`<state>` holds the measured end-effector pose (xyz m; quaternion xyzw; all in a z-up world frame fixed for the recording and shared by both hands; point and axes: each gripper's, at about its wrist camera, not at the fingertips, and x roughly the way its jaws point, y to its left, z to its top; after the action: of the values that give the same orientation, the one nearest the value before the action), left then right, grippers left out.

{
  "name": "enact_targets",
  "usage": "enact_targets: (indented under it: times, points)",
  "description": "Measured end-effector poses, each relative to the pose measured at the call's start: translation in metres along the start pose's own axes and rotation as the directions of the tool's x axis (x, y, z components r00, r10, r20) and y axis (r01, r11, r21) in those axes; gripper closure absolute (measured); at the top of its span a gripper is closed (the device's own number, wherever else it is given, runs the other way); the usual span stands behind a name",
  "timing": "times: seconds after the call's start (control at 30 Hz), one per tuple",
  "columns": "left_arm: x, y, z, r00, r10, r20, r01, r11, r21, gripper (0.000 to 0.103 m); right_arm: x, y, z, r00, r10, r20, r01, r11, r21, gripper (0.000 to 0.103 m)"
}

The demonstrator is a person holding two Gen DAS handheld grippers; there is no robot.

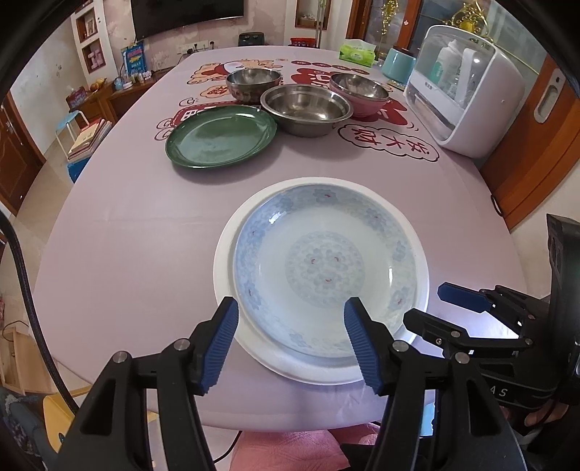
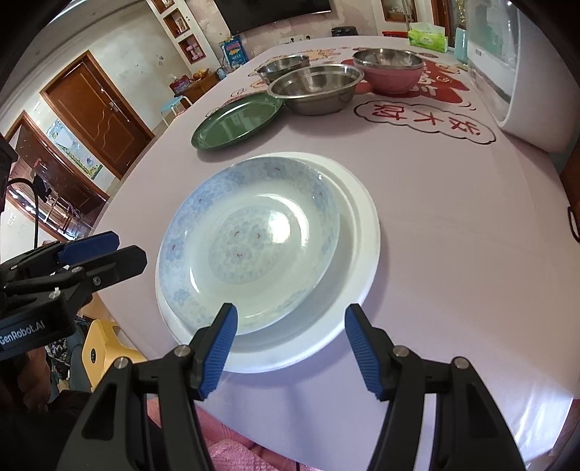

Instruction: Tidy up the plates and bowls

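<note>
2 grippers open | left gripper (image 1: 291, 344), right gripper (image 2: 290, 347) above patterned plate (image 1: 326, 268) near edge

— What's behind the tabletop (image 1: 127, 217)?
— A pale wall with a dark television (image 1: 185, 14), built-in shelves (image 1: 90, 40), and a wooden sideboard (image 1: 105, 98) below.
— And to the left?
— Brown wooden doors (image 2: 98, 108), light floor (image 1: 47, 181), a blue stool (image 1: 69, 123).

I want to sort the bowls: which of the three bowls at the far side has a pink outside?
The pink bowl, farthest right of the three, nearest the white appliance. The other two, the wide steel bowl and the rear steel bowl, are bare metal.
</note>
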<state>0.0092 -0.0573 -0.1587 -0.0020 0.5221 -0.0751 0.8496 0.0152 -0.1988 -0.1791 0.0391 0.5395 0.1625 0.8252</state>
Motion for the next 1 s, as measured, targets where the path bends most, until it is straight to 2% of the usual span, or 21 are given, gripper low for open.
enact_targets:
  times: [0.27,0.47,0.8,1.0]
  points:
    - [-0.008,-0.004,0.003,0.999,-0.004,0.040,0.003,1.000,0.029,0.043,-0.009,0.000,0.000,0.999,-0.025,0.041,0.025,1.000,0.001,0.041]
    - [-0.008,0.005,0.009,0.999,-0.014,0.050,0.011,0.999,0.049,0.043,-0.010,0.001,0.007,0.997,-0.040,0.069,0.037,0.998,0.043,0.041]
    - [-0.007,0.055,0.025,0.998,-0.002,0.060,0.001,1.000,0.028,0.043,0.005,0.023,0.030,0.994,-0.050,0.098,0.039,0.994,0.104,0.041]
    - [-0.005,0.094,0.048,0.997,0.004,0.072,-0.005,1.000,0.010,0.042,0.017,0.046,0.052,0.990,-0.076,0.118,0.062,0.991,0.117,0.041]
